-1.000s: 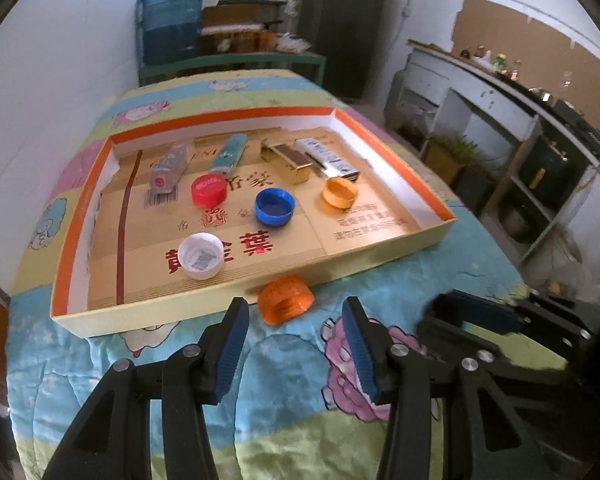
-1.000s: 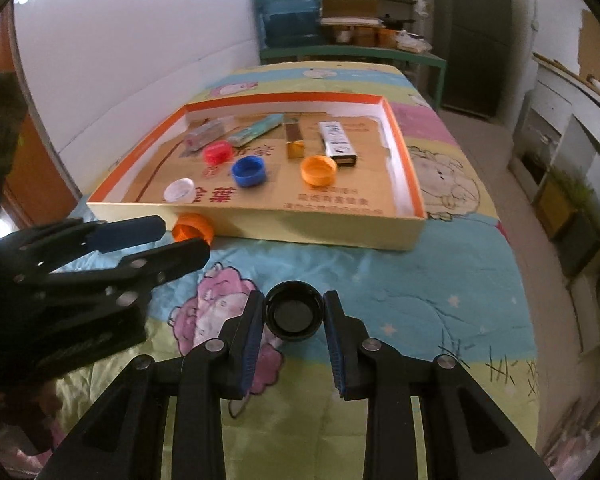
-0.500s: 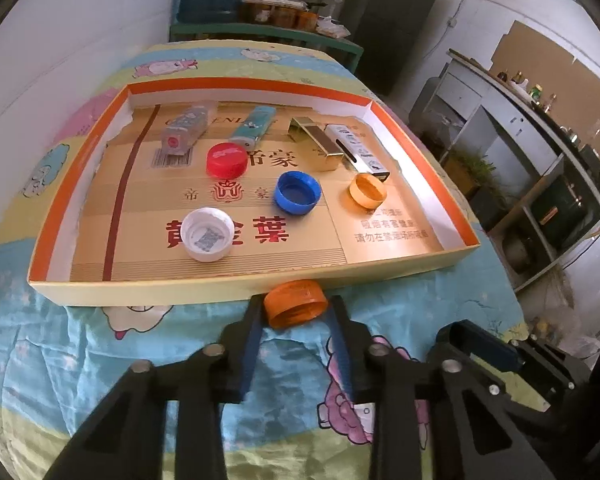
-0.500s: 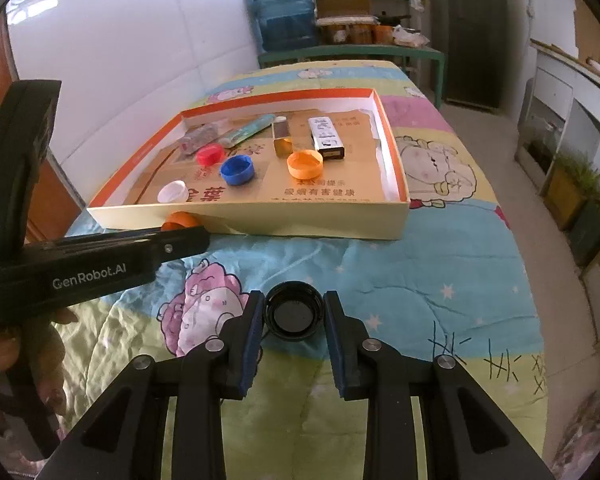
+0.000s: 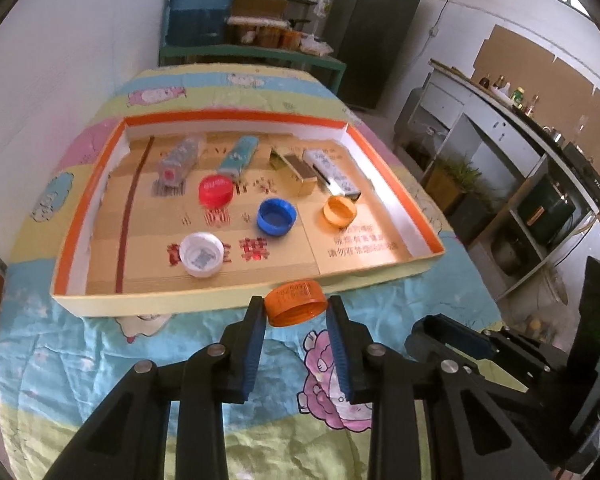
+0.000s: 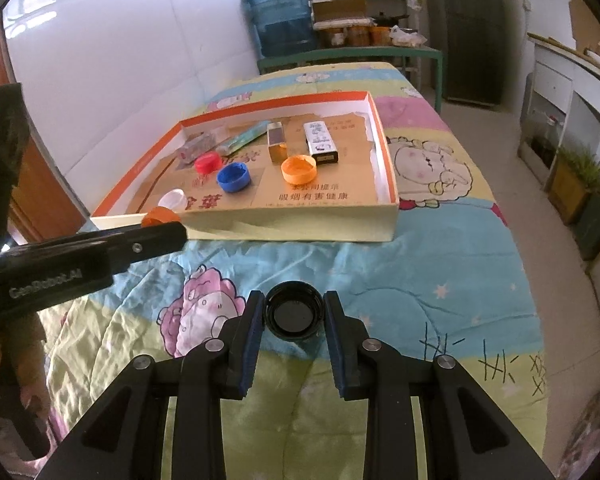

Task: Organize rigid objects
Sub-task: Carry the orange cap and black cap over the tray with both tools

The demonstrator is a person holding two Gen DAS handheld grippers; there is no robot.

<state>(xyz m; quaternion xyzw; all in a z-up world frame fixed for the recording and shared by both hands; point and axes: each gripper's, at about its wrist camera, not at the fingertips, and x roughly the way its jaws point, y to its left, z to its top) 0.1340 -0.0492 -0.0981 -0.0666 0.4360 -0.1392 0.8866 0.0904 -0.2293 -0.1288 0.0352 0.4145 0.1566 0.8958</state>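
My left gripper (image 5: 296, 312) is shut on an orange bottle cap (image 5: 296, 303), held just off the cartoon bedspread in front of the cardboard tray's near wall (image 5: 220, 298). My right gripper (image 6: 294, 314) is shut on a black bottle cap (image 6: 294, 314), open side up, over the bedspread. Inside the tray (image 6: 300, 228) lie a white cap (image 5: 201, 254), a red cap (image 5: 216, 190), a blue cap (image 5: 276, 216), a light orange cap (image 5: 340, 210), and several lighters and small boxes along the far wall. In the right wrist view the left gripper's finger (image 6: 140, 240) hides most of the orange cap (image 6: 160, 214).
The tray sits on a bed covered by a cartoon blanket (image 6: 420, 272). A white wall (image 5: 60, 60) runs along the left. A water jug (image 6: 282, 20) and shelves stand beyond the bed; cabinets (image 5: 520, 152) line the right side.
The left gripper moved up to the orange cap, shut on it and lifted it slightly. The right gripper kept still, holding the black cap.
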